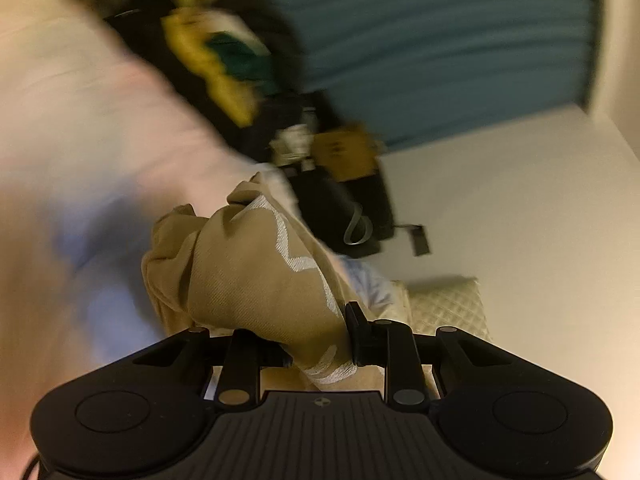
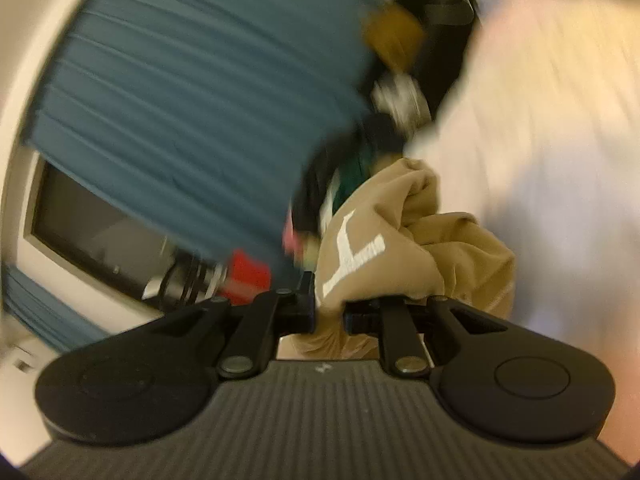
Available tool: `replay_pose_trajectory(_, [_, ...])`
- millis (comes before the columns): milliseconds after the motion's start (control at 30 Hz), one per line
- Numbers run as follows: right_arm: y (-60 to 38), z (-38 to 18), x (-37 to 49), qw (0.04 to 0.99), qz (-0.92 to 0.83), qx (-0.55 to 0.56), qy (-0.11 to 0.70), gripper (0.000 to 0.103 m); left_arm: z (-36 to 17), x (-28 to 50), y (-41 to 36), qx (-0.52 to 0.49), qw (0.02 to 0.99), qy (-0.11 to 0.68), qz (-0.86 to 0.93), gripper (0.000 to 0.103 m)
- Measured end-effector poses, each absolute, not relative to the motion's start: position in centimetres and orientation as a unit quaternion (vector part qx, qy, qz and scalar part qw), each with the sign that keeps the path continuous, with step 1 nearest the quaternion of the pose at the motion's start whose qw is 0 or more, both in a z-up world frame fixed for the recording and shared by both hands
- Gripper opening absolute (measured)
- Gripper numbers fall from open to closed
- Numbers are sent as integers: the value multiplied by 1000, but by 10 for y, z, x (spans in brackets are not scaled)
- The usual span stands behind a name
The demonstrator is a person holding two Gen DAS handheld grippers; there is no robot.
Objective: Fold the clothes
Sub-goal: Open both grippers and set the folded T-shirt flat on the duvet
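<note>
Left wrist: your left gripper (image 1: 320, 344) is pinching the tan garment (image 1: 256, 264), white stitched lettering facing the camera; cloth bunches up ahead of the fingers, over the pale bed sheet (image 1: 80, 120). Blurred dark bag (image 1: 344, 200) and teal curtain (image 1: 440, 40) behind.

Right wrist: your right gripper (image 2: 330, 312) is clamped on the same tan garment (image 2: 400, 240), fabric wadded between the jaws. Background is motion-blurred.

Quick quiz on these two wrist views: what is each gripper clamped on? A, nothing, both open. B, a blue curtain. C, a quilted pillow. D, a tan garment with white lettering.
D: the left gripper and the right gripper each pinch bunched folds of the tan garment with white lettering.
</note>
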State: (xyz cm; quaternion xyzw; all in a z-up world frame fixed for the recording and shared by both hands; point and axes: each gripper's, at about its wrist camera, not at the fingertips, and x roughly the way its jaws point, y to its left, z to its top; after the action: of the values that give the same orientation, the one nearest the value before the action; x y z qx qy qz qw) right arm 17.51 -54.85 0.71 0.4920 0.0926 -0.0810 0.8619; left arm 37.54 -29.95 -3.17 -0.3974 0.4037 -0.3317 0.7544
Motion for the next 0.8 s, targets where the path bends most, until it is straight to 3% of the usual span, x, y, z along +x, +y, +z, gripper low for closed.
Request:
replay_pose_trajectory(167, [-570, -74, 192, 875, -139, 445, 129, 16, -111, 392, -340, -316, 776, 434, -330, 26])
replay_pose_trajectory(300, [-575, -156, 185, 830, -157, 494, 204, 16, -177, 385, -345, -238, 787, 472, -320, 26])
replay_pose_trajectory(400, [-569, -180, 176, 823, -154, 499, 226, 16, -190, 376, -344, -211, 795, 468, -322, 30])
replay_pose_trajectory(500, [-572, -193, 166, 789, -154, 549, 230, 20, -186, 374, -350, -172, 809, 466, -316, 39])
replay_pose_trajectory(667, [-573, -182, 147, 736, -164, 604, 257, 20, -135, 331, -328, -110, 827, 463, -300, 78])
replay_pose_trajectory(800, [-555, -137, 126, 760, -169, 563, 279, 20, -87, 289, -303, -64, 846, 440, -294, 85])
